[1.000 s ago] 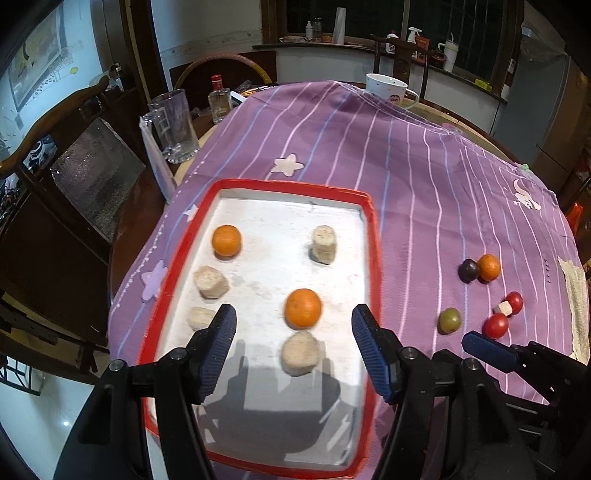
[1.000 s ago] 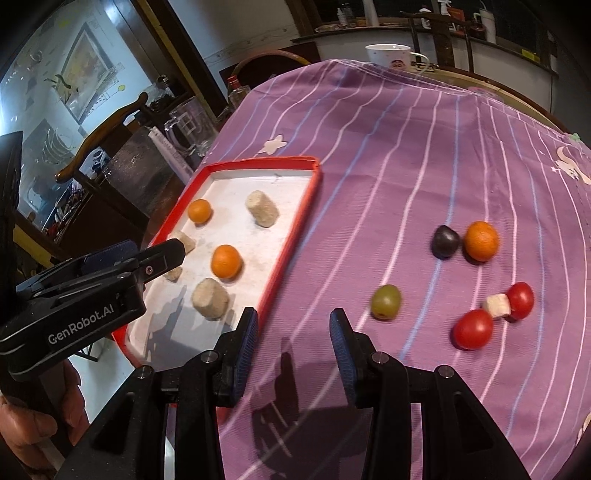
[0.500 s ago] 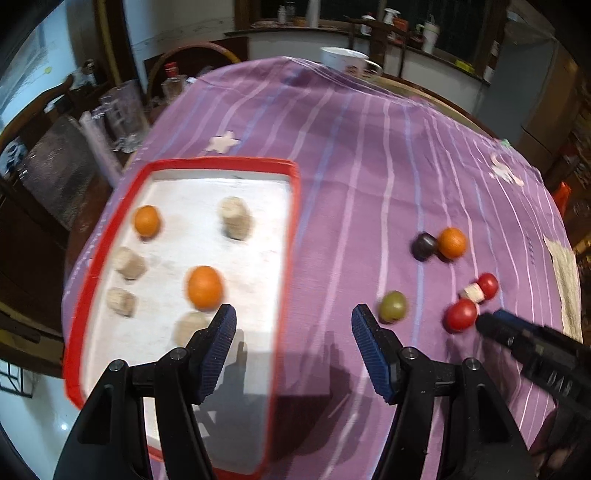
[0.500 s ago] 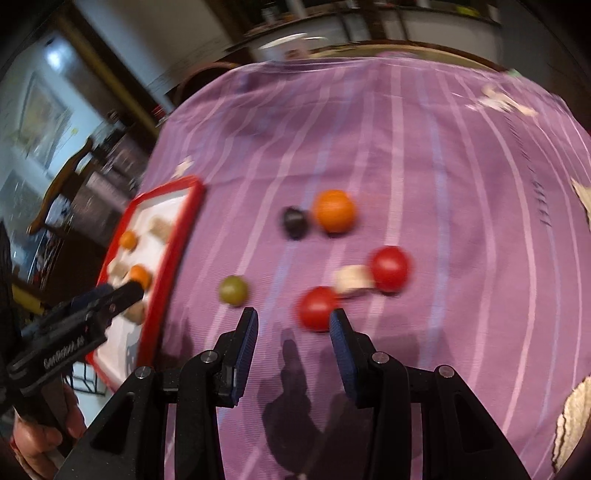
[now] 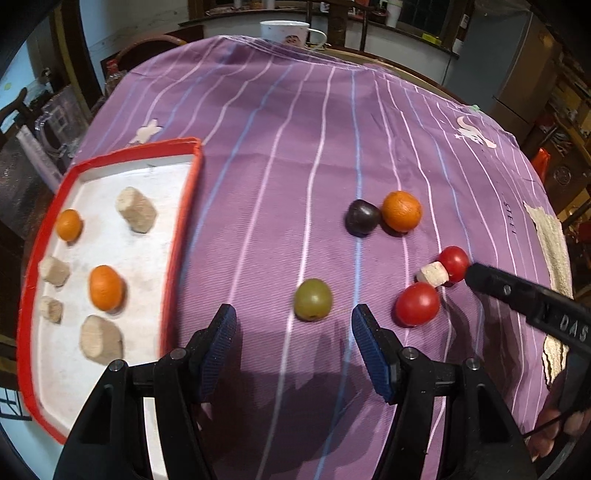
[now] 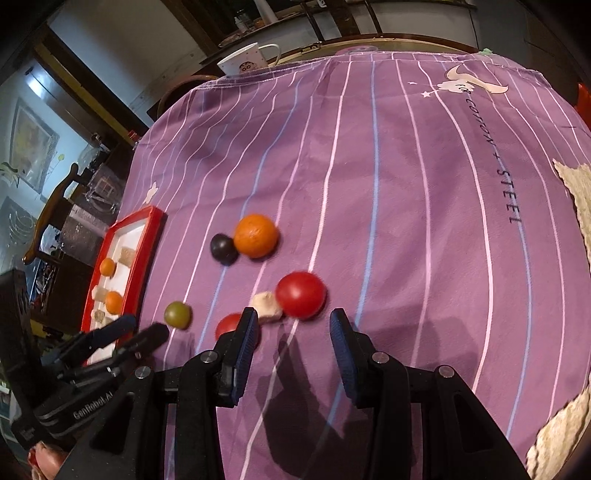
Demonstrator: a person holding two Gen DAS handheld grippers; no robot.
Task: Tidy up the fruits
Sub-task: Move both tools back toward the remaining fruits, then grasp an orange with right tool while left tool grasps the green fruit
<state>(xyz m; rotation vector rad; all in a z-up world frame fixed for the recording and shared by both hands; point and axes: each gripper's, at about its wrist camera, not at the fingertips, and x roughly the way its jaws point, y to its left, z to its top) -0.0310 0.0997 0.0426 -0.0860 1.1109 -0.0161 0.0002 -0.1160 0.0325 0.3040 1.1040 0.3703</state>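
Loose on the purple striped cloth lie a green fruit [image 5: 312, 299], a dark plum [image 5: 362, 218], an orange [image 5: 401, 211], two red tomatoes [image 5: 417, 303] [image 5: 455, 263] and a cork-like piece [image 5: 433, 274]. My left gripper [image 5: 293, 343] is open and empty, with the green fruit just ahead of its gap. My right gripper [image 6: 293, 332] is open and empty too, just short of a red tomato [image 6: 301, 294]. Its left finger half hides the other tomato [image 6: 229, 326]. The red-rimmed tray [image 5: 184, 221] at the left holds two oranges and several cork pieces.
A white mug [image 5: 284, 31] stands at the cloth's far edge. A glass mug [image 5: 61, 118] and a dark chair are beyond the tray on the left. A woven mat [image 6: 576, 192] lies along the right edge. A hand shows at the lower right of the left wrist view.
Both grippers have swung right, away from the tray, toward the loose fruits. The left went from above the tray to the green fruit, the right from the tray's edge to the tomatoes.
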